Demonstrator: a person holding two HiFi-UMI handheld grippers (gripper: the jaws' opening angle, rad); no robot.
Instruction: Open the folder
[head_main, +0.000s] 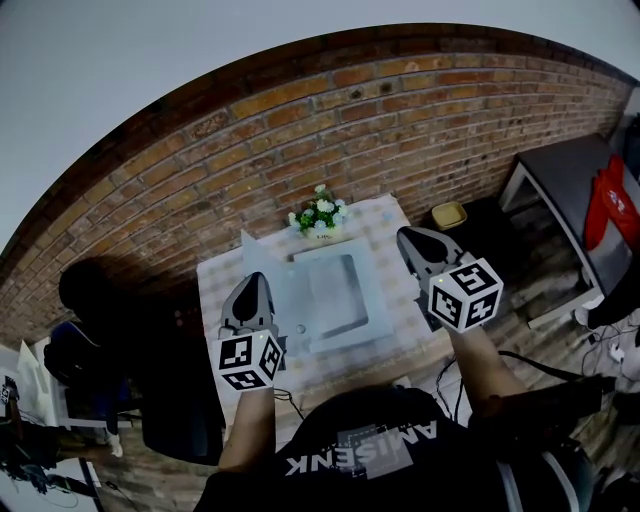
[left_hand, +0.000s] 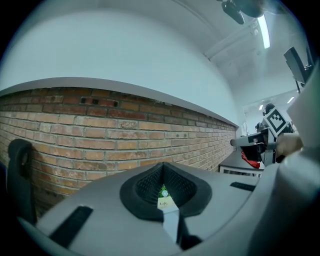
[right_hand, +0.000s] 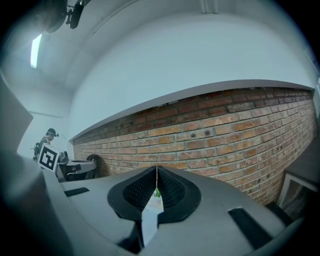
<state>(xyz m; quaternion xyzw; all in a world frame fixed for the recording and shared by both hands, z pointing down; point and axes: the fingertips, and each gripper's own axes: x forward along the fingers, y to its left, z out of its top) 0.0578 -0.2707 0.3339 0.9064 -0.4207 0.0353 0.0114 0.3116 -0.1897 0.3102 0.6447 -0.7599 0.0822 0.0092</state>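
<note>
Left claw (head_main: 252, 282) hides pt of folder (head_main: 335, 300); flower pot (left_hand: 164, 198) mostly hidden, label too small to read.

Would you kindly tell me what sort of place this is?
Probably an indoor workroom or studio corner: a small clothed table stands against a brick wall, with potted flowers and a folder on it.

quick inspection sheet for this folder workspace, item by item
surface: small table under a pale checked cloth
job's things: pale blue plastic folder lying on the cloth
clutter: small pot of white flowers at the far edge
grippers: left tongs and right tongs both shut, nothing seen held
cables: thin dark cable at the near table edge
surroundings: red brick wall, grey side table at right
</note>
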